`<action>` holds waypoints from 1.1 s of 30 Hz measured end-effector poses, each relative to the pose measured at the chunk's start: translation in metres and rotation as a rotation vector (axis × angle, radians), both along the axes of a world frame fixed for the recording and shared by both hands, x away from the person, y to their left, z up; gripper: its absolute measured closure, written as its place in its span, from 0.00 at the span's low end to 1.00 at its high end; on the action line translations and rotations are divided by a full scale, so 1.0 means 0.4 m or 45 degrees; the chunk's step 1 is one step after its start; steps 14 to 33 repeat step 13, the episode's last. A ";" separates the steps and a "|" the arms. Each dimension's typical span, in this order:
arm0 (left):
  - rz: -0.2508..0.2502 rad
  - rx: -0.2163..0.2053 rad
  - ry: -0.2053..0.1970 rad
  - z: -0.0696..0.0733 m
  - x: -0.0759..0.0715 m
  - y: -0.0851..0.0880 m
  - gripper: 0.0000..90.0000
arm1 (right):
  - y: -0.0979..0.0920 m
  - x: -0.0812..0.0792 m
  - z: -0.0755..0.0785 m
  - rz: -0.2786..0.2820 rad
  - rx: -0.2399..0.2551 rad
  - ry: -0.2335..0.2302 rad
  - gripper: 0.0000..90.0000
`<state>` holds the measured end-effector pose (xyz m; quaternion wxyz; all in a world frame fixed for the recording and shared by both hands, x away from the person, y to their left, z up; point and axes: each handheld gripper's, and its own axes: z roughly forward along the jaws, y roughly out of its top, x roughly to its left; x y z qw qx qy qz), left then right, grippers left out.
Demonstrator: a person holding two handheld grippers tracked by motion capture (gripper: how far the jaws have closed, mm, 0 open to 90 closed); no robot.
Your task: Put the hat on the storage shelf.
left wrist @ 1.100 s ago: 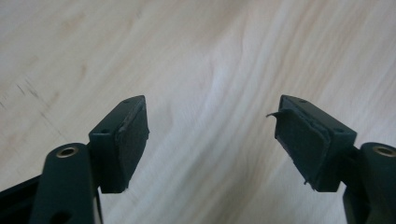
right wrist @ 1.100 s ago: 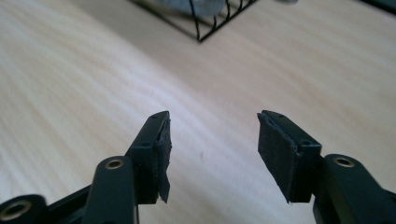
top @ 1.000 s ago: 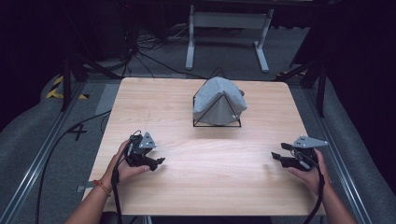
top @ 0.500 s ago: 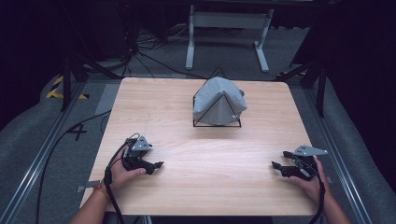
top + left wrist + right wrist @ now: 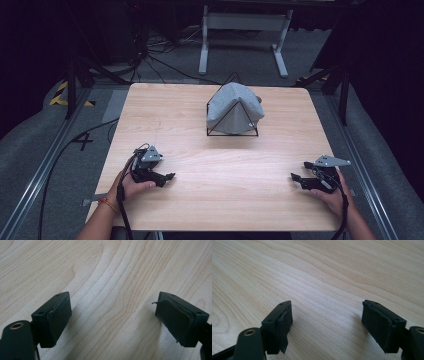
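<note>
A grey cloth (image 5: 232,107) lies draped over a black wire triangle frame (image 5: 233,134) at the far middle of the wooden table (image 5: 220,200). My left gripper (image 5: 169,177) rests low over the table near the front left, held in a hand and pointing right. Its jaws have just been opening and stand open, with bare wood between the pads (image 5: 58,317). At the front right my right gripper (image 5: 295,178) points left. Its jaws have also just been opening; they are open, and nothing is between its pads (image 5: 284,323).
Black cables trail from both grippers off the near edge. A white metal stand (image 5: 242,22) and loose cables lie on the grey floor beyond the table. Rails run along both sides of the table.
Both hands have slid a little toward the near edge of the table. The cloth and frame have not moved.
</note>
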<state>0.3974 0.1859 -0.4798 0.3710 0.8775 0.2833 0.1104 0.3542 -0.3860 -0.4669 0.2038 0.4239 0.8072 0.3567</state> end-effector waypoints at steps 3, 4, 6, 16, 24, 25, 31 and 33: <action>0.005 0.001 -0.001 0.000 0.000 0.000 0.15 | 0.000 0.000 0.000 0.005 -0.002 0.001 0.27; 0.004 0.001 -0.001 0.000 0.000 0.000 0.15 | 0.000 0.000 0.000 0.006 -0.003 0.001 0.27; 0.004 0.001 -0.001 0.000 0.000 0.000 0.15 | 0.000 0.000 0.000 0.006 -0.003 0.001 0.27; 0.010 0.006 0.005 0.001 0.001 -0.002 0.14 | 0.001 0.000 0.000 -0.005 -0.005 -0.002 0.26; 0.010 0.006 0.005 0.001 0.001 -0.002 0.14 | 0.001 0.000 0.000 -0.005 -0.005 -0.002 0.26; 0.010 0.006 0.005 0.001 0.001 -0.002 0.14 | 0.001 0.000 0.000 -0.005 -0.005 -0.002 0.26; 0.010 0.006 0.005 0.001 0.001 -0.002 0.14 | 0.001 0.000 0.000 -0.005 -0.005 -0.002 0.26; 0.010 0.006 0.005 0.001 0.001 -0.002 0.14 | 0.001 0.000 0.000 -0.005 -0.005 -0.002 0.26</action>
